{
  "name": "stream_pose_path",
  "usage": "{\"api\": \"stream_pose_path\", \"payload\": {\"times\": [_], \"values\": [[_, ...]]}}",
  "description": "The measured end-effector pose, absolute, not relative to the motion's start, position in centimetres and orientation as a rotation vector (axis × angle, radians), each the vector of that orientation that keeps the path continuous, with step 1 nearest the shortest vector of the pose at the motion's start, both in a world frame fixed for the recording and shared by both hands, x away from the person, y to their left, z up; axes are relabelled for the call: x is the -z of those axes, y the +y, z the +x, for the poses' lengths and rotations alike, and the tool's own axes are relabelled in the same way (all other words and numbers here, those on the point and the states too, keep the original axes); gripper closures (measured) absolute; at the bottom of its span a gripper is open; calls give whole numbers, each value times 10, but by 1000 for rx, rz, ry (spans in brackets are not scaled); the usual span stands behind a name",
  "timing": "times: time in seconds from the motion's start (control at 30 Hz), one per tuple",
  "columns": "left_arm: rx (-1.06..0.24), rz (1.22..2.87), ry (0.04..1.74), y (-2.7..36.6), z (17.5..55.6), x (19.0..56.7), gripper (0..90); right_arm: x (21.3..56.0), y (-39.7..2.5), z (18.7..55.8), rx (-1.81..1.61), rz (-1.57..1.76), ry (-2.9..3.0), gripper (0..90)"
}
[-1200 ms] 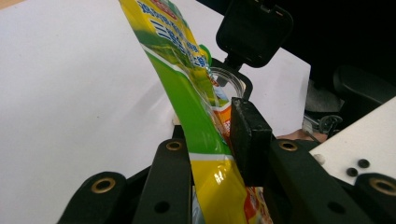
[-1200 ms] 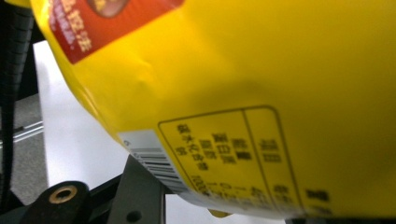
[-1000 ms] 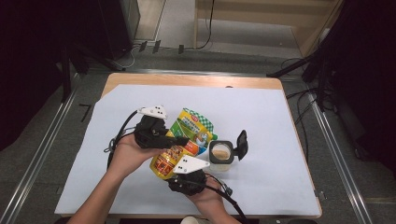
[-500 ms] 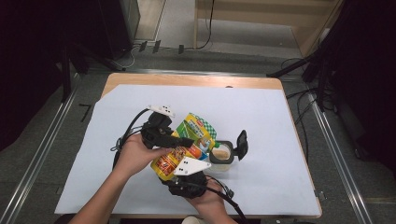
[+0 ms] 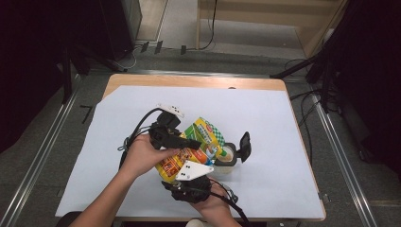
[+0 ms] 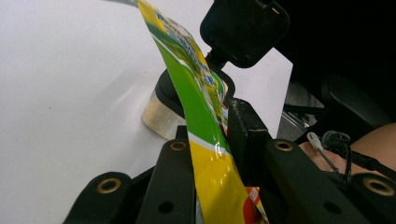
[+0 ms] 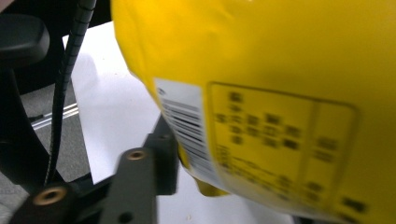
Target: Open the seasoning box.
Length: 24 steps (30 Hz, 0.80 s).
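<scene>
A glossy snack bag is held just above the white-covered desk, near its front middle, between the two claws. The bag is bright yellow at its lower end, with orange and red print, and turns to green at its upper end, where a green-and-white checked patch and small lettering show in the high view. In the left gripper view it stands edge-on as a thin, shiny strip, green above and yellow below with a white line between the colours, and it curves upward and away. The left claw is pinching this strip: one black jaw presses each face of the film with no gap visible. In the high view the left claw comes in from the left in the person's left hand. The right claw lies under the bag's yellow end, held by the right hand at the desk's front edge. In the right gripper view the yellow back of the bag looms close and blurred, with a barcode and a boxed panel of dark print; one jaw touches the bag's lower edge, but the other jaw is hidden, so I cannot tell whether this claw is closed on it. Just to the right of the bag stands a small round container with its black flip lid raised upright.
</scene>
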<state>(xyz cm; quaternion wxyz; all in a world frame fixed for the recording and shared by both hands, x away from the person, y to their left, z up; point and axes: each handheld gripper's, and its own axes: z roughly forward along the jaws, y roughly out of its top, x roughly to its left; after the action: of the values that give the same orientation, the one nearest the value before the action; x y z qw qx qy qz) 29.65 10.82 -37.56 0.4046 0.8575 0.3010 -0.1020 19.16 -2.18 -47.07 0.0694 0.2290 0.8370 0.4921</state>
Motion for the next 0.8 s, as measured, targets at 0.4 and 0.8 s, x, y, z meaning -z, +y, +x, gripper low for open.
{"api": "stream_pose_path", "payload": {"times": [0.4, 0.8], "values": [[208, 2221, 803, 90, 300, 359, 799, 462, -26, 200, -1609, 761, 2508, 576], [230, 2268, 849, 79, 306, 358, 819, 463, -25, 206, -1631, 805, 2482, 620]]}}
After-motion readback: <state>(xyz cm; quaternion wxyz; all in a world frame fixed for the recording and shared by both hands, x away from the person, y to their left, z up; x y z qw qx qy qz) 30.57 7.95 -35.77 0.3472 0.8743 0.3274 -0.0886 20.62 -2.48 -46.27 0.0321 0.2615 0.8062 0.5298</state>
